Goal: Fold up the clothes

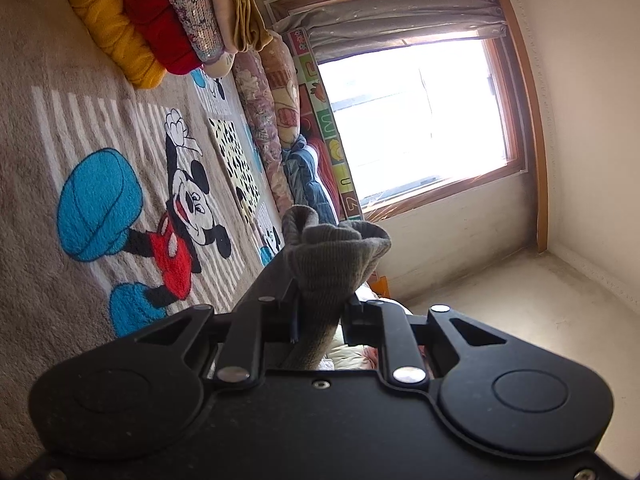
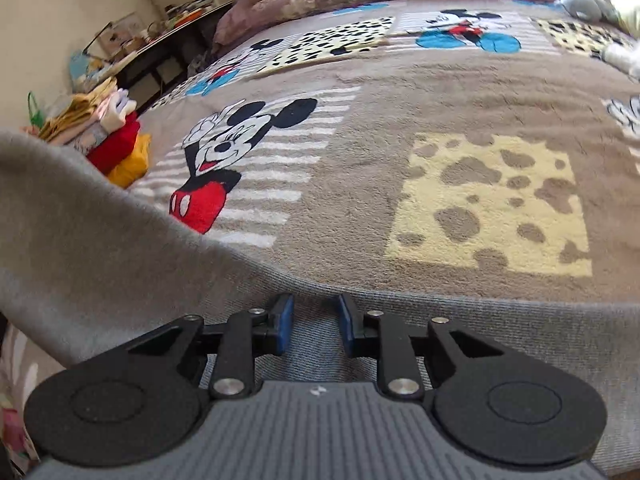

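A grey knit garment [image 1: 332, 252] bunches up out of my left gripper [image 1: 320, 300], which is shut on it and held level above the bed. In the right wrist view the same grey garment [image 2: 100, 232] stretches across the near edge of the bed and rises to the left. My right gripper [image 2: 316, 316] tilts down over the garment's upper edge. A blue pad [image 2: 285, 322] stands on each side of that edge with a gap between them, and the cloth lies flat in the gap.
A brown cartoon-mouse blanket [image 2: 400, 100] covers the bed. A stack of folded clothes [image 2: 116, 140] in yellow, red and sequins sits at its left side. Rolled quilts [image 1: 264, 120] line the far edge under a bright window [image 1: 420, 120]. A cluttered dark desk [image 2: 160, 44] stands beyond.
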The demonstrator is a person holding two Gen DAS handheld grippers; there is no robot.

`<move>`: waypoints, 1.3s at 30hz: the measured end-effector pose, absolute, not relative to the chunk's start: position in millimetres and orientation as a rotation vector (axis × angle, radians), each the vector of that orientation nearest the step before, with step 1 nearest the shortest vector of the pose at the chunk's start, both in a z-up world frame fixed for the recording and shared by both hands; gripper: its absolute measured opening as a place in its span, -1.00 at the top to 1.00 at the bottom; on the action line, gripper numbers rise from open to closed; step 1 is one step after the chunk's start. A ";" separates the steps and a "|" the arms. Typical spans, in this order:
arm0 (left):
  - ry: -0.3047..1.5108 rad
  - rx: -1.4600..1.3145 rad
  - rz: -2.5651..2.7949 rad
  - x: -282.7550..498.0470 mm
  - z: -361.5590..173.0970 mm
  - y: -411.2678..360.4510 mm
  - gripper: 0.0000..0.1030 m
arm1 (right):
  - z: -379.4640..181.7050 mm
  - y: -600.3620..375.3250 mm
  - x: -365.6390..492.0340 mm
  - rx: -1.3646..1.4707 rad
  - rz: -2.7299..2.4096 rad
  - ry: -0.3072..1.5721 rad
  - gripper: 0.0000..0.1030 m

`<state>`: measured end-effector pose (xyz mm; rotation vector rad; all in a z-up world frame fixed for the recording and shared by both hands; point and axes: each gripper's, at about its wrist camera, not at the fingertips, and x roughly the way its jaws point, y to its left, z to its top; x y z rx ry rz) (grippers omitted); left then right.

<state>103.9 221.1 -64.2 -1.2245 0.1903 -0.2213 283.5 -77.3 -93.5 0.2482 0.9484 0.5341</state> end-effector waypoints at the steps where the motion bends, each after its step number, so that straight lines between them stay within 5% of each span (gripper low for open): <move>1: 0.190 -1.222 -0.224 104.2 -63.9 221.1 0.67 | -94.1 -80.2 285.2 0.276 0.522 0.964 0.61; 3: 0.191 -1.210 -0.231 104.8 -62.5 219.6 0.67 | -95.0 -81.5 288.5 0.295 0.491 0.991 0.74; 13: 0.202 -1.142 -0.224 105.3 -59.4 212.8 0.67 | -82.9 -63.9 311.3 0.277 0.385 1.118 0.65; 16: 0.213 -1.160 -0.196 104.8 -64.8 217.8 0.67 | -67.1 -65.0 295.8 0.252 0.420 1.025 0.49; 29: 0.218 -1.135 -0.187 107.4 -64.4 215.3 0.67 | -82.2 -45.2 166.5 -0.377 0.588 0.640 0.55; 32: 0.215 -1.124 -0.185 108.1 -63.4 214.8 0.67 | -74.1 -47.4 146.1 -0.385 0.597 0.504 0.56; 39: 0.211 -1.066 -0.181 109.7 -59.8 203.0 0.67 | -82.1 -65.1 148.5 -0.262 0.627 0.541 0.56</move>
